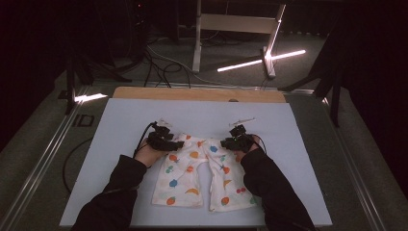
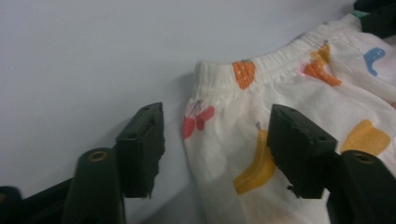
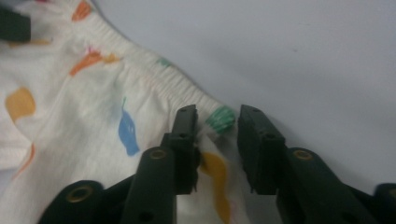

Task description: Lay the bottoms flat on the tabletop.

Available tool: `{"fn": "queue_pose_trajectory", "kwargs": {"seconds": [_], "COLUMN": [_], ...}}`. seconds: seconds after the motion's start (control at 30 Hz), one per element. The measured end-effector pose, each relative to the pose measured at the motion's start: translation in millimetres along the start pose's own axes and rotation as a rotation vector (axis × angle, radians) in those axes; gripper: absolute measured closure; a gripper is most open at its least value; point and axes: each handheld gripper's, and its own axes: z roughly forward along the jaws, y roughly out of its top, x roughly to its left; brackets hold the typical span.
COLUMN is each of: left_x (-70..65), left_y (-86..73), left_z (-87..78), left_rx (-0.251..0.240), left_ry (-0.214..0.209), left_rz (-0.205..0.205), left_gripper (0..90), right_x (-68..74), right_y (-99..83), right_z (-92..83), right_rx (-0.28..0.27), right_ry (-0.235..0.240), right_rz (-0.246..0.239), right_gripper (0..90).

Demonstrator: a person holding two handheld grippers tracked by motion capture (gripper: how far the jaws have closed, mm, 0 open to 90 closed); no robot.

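Broadly, the pale blue tabletop carries one garment, a pair of small white fruit-print trousers, lying flat near the person's edge. Their long axis runs from the elastic waistband at the far side to the two leg hems at the near side, legs slightly splayed.

Each waistband corner lies directly ahead of one hand. The left tongs sit at the left corner, the right tongs at the right corner; neither arm need cross.

Left tongs: jaws stand apart, one over bare tabletop beside the cloth, the other over the fabric, with the garment's side edge and waistband corner between them. The pads do not appear to press on the cloth; no grip yet, in my judgement.

Right tongs: jaws much narrower, bracketing the waistband corner with its green print. A pad looks to be touching the fabric, which puckers slightly; whether the pinch is firm cannot be told.

Open room: bare tabletop extends well beyond the waistband toward the wooden strip at the far edge, and to either side. Near-side margin below the hems is slim.
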Motion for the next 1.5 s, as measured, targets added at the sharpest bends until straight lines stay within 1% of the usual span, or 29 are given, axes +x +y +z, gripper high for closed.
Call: {"fn": "queue_pose_trajectory", "kwargs": {"seconds": [0.1,0.17,0.2,0.27,0.3,0.43,0.53,0.6,0.63,0.7,0.77,0.87,0.97,1.0,1.03,1.13,1.2,1.27,1.4,1.43,1.47,1.5], "left_x": [-2.6,-4.1,-5.2,-6.7,-7.2,-5.6,-3.8,-2.6,-2.1,-2.3,-1.0,1.2,3.2,4.6,6.0,12.2,17.4,20.6,25.5,27.0,28.3,29.9], "left_y": [-1.6,-1.6,-1.6,-2.0,-1.9,0.2,2.4,3.9,4.7,6.7,9.0,13.0,17.6,19.9,22.8,30.9,34.4,38.0,47.1,49.4,51.5,53.5], "left_z": [0.4,1.1,1.3,1.8,2.1,0.1,-1.2,-3.1,-3.4,-3.2,-3.5,-2.6,-1.4,-0.5,0.3,0.9,2.2,2.5,4.0,4.2,4.6,5.5], "left_rx": [-0.005,-0.004,-0.002,-0.001,-0.007,-0.027,-0.036,-0.054,-0.059,-0.062,-0.067,-0.074,-0.083,-0.077,-0.074,-0.06,-0.052,-0.048,-0.041,-0.047,-0.051,-0.046], "left_ry": [0.007,0.008,0.012,0.003,0.0,-0.002,-0.003,-0.001,0.0,0.013,0.012,0.033,0.05,0.056,0.057,0.063,0.074,0.086,0.113,0.11,0.106,0.106], "left_rz": [0.008,0.011,0.022,0.026,0.026,0.022,0.027,0.029,0.025,0.037,0.035,0.03,0.036,0.041,0.04,0.054,0.049,0.056,0.089,0.091,0.094,0.095], "left_gripper": [57.4,68.4,74.0,83.2,86.4,88.3,88.6,88.7,88.7,88.7,88.7,88.8,88.8,88.8,88.8,88.8,88.9,88.9,88.8,88.8,88.7,88.8], "right_x": [4.3,5.5,5.6,5.9,5.7,1.9,-0.6,-1.7,-2.2,-3.8,-5.3,-8.1,-10.8,-11.9,-12.6,-14.4,-15.3,-15.7,-17.8,-18.6,-19.2,-19.5], "right_y": [-2.8,-4.2,-5.1,-6.4,-6.7,-3.0,1.8,5.6,7.6,11.4,15.0,21.1,27.9,29.8,31.7,37.9,42.1,46.1,53.2,54.9,56.3,57.9], "right_z": [-1.2,-2.1,-2.4,-3.3,-3.8,-7.2,-10.4,-12.3,-13.0,-13.0,-11.9,-8.8,-4.4,-2.5,-1.1,2.7,4.5,7.0,14.0,15.5,16.6,18.2], "right_rx": [0.0,-0.004,-0.012,-0.025,-0.035,-0.065,-0.083,-0.105,-0.106,-0.116,-0.122,-0.133,-0.126,-0.124,-0.122,-0.125,-0.129,-0.134,-0.127,-0.127,-0.127,-0.127], "right_ry": [-0.026,-0.017,-0.017,-0.021,-0.026,-0.046,-0.051,-0.053,-0.056,-0.061,-0.066,-0.073,-0.082,-0.078,-0.08,-0.093,-0.087,-0.08,-0.095,-0.092,-0.101,-0.103], "right_rz": [-0.014,0.001,-0.006,-0.014,-0.016,-0.005,0.001,0.006,0.007,0.007,0.0,0.001,-0.004,0.001,0.005,0.015,0.033,0.039,0.043,0.054,0.057,0.066], "right_gripper": [77.6,84.9,85.9,86.6,86.7,86.8,86.8,86.8,86.7,86.8,86.8,86.7,86.7,86.7,86.7,86.6,86.6,86.7,86.6,86.6,86.6,86.6]}}
